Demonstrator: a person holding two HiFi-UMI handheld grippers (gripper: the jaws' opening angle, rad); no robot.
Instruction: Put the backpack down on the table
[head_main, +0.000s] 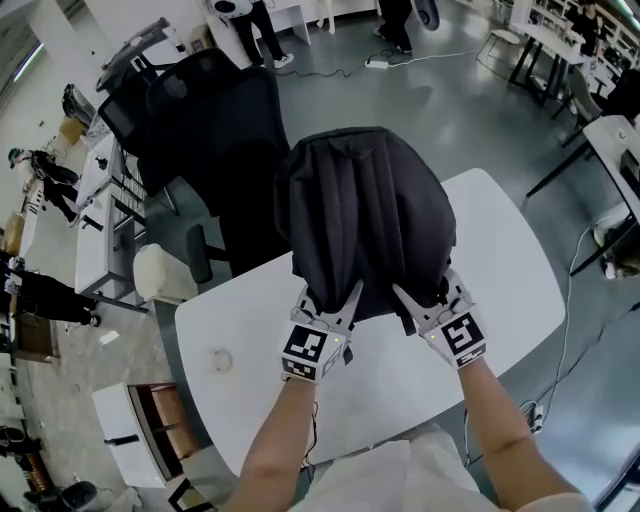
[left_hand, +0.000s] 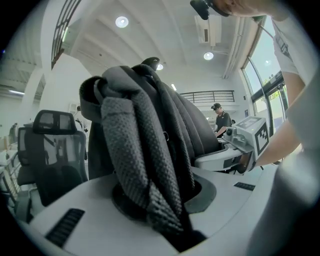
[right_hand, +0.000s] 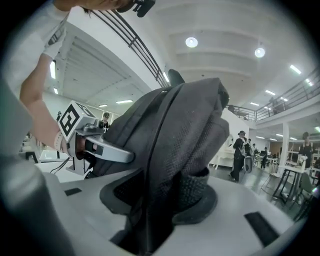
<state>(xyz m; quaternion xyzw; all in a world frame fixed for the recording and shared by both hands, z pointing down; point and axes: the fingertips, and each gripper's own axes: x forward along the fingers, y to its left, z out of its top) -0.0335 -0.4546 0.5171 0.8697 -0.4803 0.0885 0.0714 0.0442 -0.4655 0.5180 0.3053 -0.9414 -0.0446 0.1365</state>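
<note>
Backpack (head_main: 365, 215) held over white table (head_main: 500, 260); left gripper (head_main: 330, 305) and right gripper (head_main: 425, 303) each pinch its mesh strap, likely sharing weight.

You're stretching both forearms (head_main: 275, 440) forward, side by side. Your left gripper (head_main: 330, 302) is pinching the backpack (head_main: 365, 215) by its mesh strap (left_hand: 145, 165), while your right gripper (head_main: 425, 295) is clamping the backpack's bunched fabric.

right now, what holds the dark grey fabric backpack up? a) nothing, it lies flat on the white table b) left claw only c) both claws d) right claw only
c: left claw and right claw each grip folds of the dark grey fabric backpack
</note>
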